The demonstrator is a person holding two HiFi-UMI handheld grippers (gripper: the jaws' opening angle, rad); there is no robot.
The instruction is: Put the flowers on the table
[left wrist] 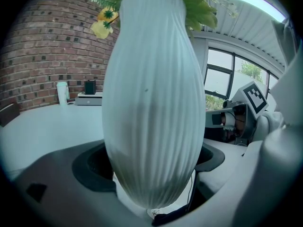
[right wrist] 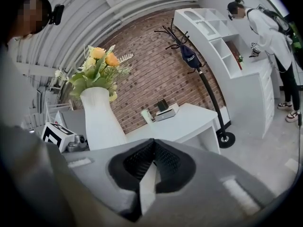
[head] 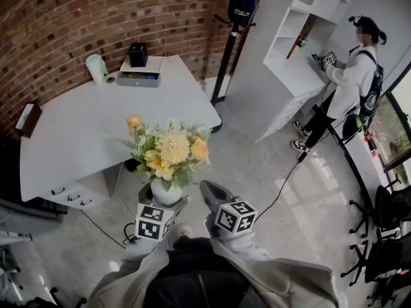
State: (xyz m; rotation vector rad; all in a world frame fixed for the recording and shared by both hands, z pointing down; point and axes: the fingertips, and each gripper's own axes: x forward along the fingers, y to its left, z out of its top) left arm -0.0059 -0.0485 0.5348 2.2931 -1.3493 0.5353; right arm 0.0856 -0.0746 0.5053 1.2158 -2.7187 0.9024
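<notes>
Left gripper (head: 164,204) clamped the white ribbed vase (left wrist: 154,103) of yellow flowers (head: 170,149) near the white table (head: 96,120); right gripper (right wrist: 152,148) hung beside it, jaws together, empty.

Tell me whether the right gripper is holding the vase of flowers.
No: in the right gripper view the right gripper is shut on nothing, and the white vase stands apart from its jaws.
</notes>
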